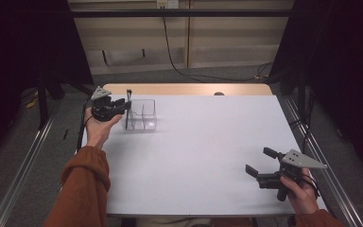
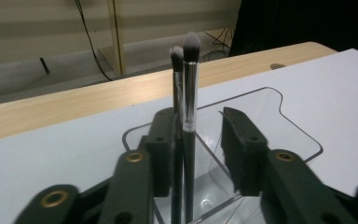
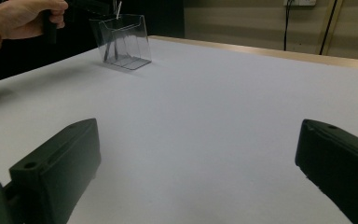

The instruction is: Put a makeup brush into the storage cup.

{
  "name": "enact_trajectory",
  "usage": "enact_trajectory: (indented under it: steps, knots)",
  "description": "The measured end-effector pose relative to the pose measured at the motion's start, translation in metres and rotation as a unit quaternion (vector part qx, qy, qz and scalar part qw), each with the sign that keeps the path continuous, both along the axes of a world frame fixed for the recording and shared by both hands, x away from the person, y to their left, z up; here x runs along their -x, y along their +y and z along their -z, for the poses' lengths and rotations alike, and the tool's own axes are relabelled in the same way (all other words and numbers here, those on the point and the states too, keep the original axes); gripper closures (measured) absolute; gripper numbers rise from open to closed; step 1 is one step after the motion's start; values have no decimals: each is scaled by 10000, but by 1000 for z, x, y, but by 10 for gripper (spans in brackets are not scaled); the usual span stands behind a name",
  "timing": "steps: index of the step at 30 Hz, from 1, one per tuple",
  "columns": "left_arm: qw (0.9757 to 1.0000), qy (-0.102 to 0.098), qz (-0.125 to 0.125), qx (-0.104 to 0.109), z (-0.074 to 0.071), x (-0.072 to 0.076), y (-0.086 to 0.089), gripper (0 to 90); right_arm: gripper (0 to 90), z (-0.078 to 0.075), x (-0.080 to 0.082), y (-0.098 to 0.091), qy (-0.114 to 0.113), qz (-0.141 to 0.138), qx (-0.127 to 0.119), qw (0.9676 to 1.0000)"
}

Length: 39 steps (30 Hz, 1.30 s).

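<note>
Two brushes (image 2: 189, 116) stand upright in the clear holder (image 2: 279, 109), bristles up — left gripper (image 2: 198, 144) jaws apart.

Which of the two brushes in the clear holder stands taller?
The brush with the silver ferrule, the one nearer the middle of the left gripper jaws. Its tip tops the darker brush beside it in the clear holder.

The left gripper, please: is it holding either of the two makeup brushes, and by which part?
Nothing is held. The left gripper is open around the two makeup brushes, which stand in the clear organizer; the right pad is clear of the handles.
</note>
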<state>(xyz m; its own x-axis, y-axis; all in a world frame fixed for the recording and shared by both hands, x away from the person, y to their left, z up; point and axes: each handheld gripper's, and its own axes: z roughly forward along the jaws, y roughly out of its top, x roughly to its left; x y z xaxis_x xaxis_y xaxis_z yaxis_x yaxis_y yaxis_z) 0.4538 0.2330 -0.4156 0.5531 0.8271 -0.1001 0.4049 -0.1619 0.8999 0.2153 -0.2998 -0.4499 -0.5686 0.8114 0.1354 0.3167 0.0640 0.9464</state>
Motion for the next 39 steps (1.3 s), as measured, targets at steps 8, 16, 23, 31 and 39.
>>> enact_trajectory:
  steps: [8, 16, 23, 31, 39]
  knots:
    - [9999, -53, 22, 82, -4, 5, -2, 391, 0, 0, -1, -1, 19, 39, 7, 10000]
    - [10000, -62, 17, 55, -9, 8, -2, 183, 0, 1, -2, -2, 38, 64, -2, 10000]
    - [9997, -12, 114, 215, -14, 15, 0, 92, 0, 1, -2, -5, 19, 159, -27, 9999]
    - [9981, -211, 443, 373, -19, 30, 6, 36, 0, 0, -1, -5, 0, 226, -2, 9997]
    - [9976, -411, 470, 290, -18, 45, 12, 29, 0, 0, -1, -3, -5, 198, 13, 9998]
